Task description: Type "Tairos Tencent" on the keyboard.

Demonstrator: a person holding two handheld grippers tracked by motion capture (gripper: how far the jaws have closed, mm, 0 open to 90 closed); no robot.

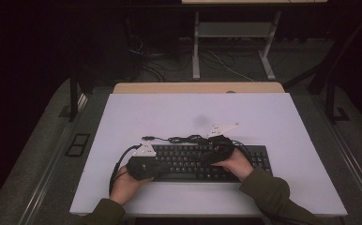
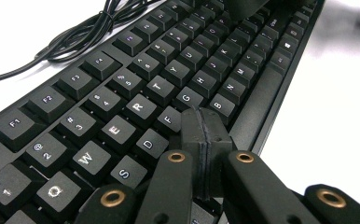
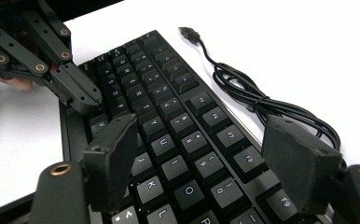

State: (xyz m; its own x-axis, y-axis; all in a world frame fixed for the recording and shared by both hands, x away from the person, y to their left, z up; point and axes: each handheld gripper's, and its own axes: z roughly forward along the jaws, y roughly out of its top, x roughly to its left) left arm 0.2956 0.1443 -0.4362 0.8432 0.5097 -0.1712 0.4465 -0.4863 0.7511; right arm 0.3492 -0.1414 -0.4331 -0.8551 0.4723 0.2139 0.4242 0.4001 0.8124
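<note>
Keyboard (image 1: 202,161) lies at 6 o'clock on white table (image 1: 273,122), USB cable (image 1: 179,138) bundled at its 12 | left gripper (image 2: 206,140) jaws pressed together, tip over F–G keys, likely to poke one key | right gripper (image 3: 206,163) jaws spread wide above number row | gripper views resolve key legends; high view doesn't.

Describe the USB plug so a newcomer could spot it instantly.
On the white table lies a black keyboard. Behind its far edge sits a bundled black cable. The USB plug is that cable's loose end, lying apart on bare table, unplugged.
</note>
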